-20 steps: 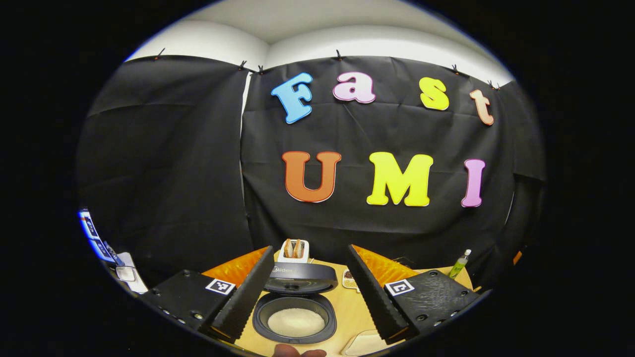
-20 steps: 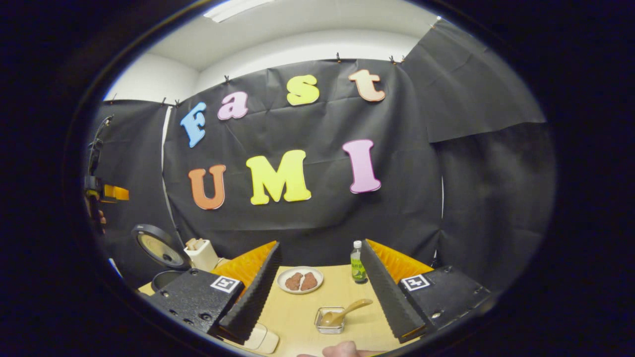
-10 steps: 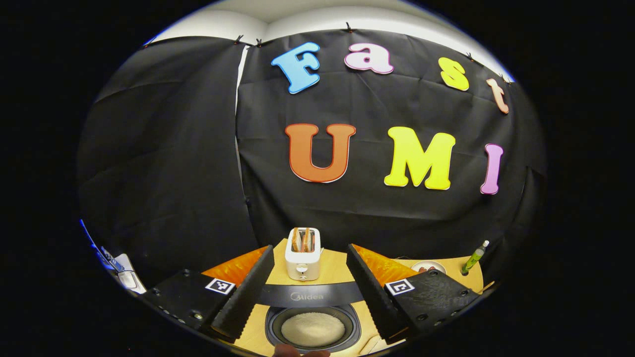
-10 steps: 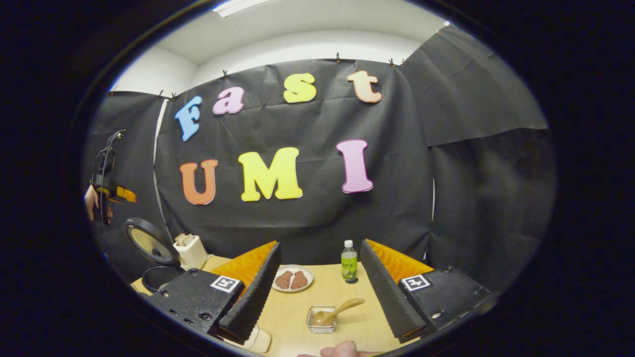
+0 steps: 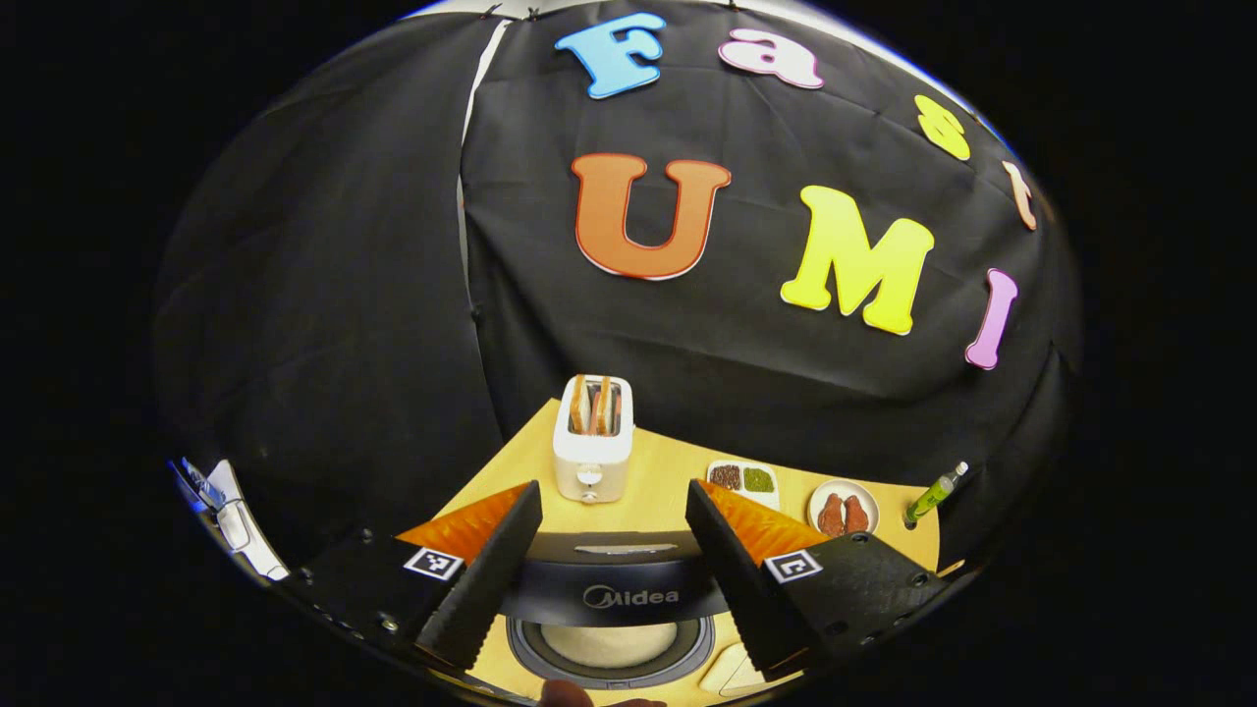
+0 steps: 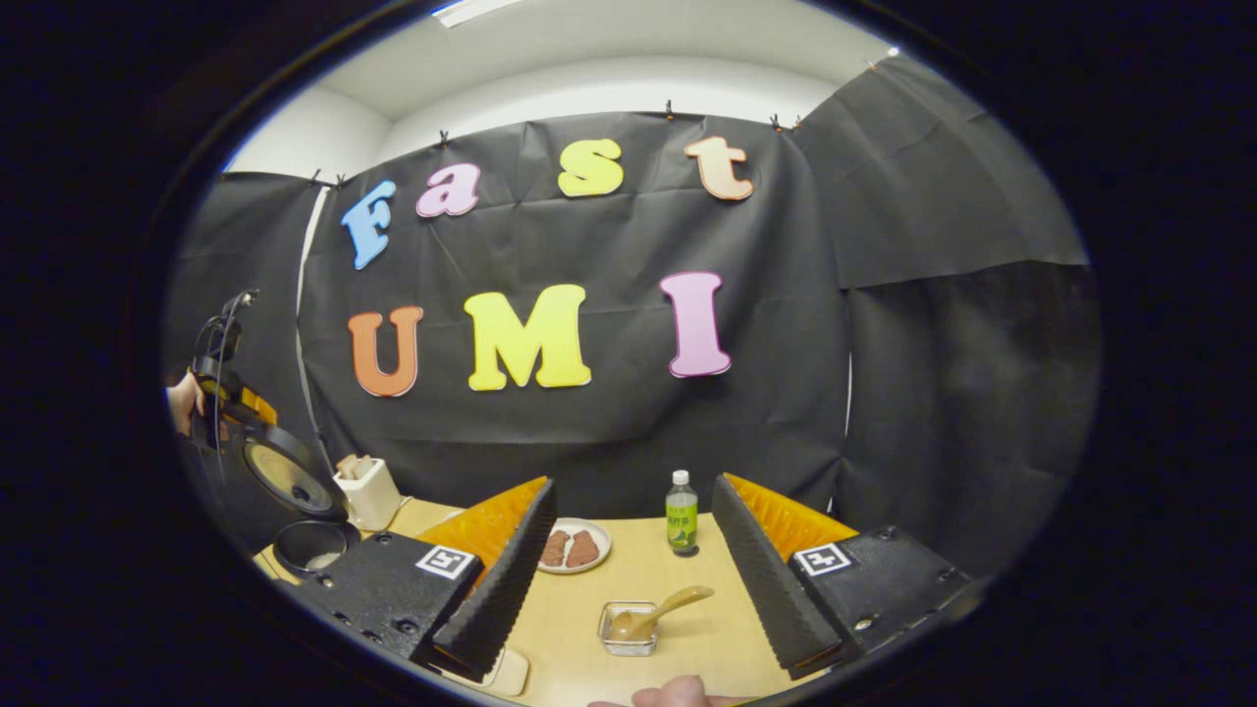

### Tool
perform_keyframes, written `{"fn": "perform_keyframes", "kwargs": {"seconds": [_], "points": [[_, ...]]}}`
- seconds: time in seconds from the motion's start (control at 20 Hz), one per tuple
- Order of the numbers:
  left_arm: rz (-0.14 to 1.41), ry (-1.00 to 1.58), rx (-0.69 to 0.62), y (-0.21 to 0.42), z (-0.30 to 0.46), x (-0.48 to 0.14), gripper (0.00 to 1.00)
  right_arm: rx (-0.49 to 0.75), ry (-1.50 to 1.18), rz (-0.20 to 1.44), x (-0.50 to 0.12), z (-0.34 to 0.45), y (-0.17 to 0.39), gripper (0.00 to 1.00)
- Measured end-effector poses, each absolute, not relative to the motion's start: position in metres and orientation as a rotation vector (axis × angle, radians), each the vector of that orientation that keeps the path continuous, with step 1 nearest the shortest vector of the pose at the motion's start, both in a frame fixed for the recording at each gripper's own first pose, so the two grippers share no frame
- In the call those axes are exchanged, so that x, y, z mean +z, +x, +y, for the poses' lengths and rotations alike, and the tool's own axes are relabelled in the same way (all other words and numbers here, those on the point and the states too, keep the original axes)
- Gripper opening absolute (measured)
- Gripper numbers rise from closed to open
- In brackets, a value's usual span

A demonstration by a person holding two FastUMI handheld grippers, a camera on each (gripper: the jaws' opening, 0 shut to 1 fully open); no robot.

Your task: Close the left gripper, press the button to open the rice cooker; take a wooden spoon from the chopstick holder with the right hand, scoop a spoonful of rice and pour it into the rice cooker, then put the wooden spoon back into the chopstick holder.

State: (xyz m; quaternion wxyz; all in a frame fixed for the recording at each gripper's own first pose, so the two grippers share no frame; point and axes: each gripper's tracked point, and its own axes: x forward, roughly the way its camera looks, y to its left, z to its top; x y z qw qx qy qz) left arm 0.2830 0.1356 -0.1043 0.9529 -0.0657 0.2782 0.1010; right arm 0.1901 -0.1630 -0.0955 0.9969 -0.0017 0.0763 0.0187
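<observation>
Your left gripper (image 5: 609,550), jaws wide, has dipped toward the open black rice cooker (image 5: 609,638); the rice is already poured.

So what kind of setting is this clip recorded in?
Likely a staged kitchen tabletop inside a recording booth: a wooden table backed by black cloth, set with an open rice cooker, a toaster and a plate of food.

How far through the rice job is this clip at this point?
Done: the rice cooker lid stands open, with white rice in the pot. In hand: nothing; the right claw is open and empty, facing the wooden spoon, which rests in a small clear container on the table. The left claw is open too. Left: at least grasping the spoon; whether a scoop was already poured cannot be told.
</observation>
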Motion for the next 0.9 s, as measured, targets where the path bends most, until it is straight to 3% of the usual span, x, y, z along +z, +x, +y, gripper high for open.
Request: {"fn": "perform_keyframes", "kwargs": {"seconds": [0.25, 0.3, 0.6, 0.65, 0.9], "points": [[0.621, -0.161, 0.218, 0.252, 0.125, -0.12, 1.0, 0.074, 0.02, 0.166, -0.105, -0.158, 0.189, 1.0], [0.626, -0.168, 0.231, 0.244, 0.122, -0.125, 0.96, 0.084, 0.025, 0.164, -0.105, -0.157, 0.189, 0.99], [0.713, -0.127, 0.227, 0.208, 0.1, -0.166, 0.96, 0.113, 0.039, 0.18, -0.116, -0.158, 0.19, 1.0], [0.715, -0.125, 0.231, 0.203, 0.099, -0.172, 1.0, 0.118, 0.039, 0.18, -0.115, -0.159, 0.19, 1.0], [0.754, -0.16, 0.253, 0.178, 0.089, -0.208, 0.97, 0.112, 0.015, 0.157, -0.108, -0.169, 0.185, 1.0]]}}
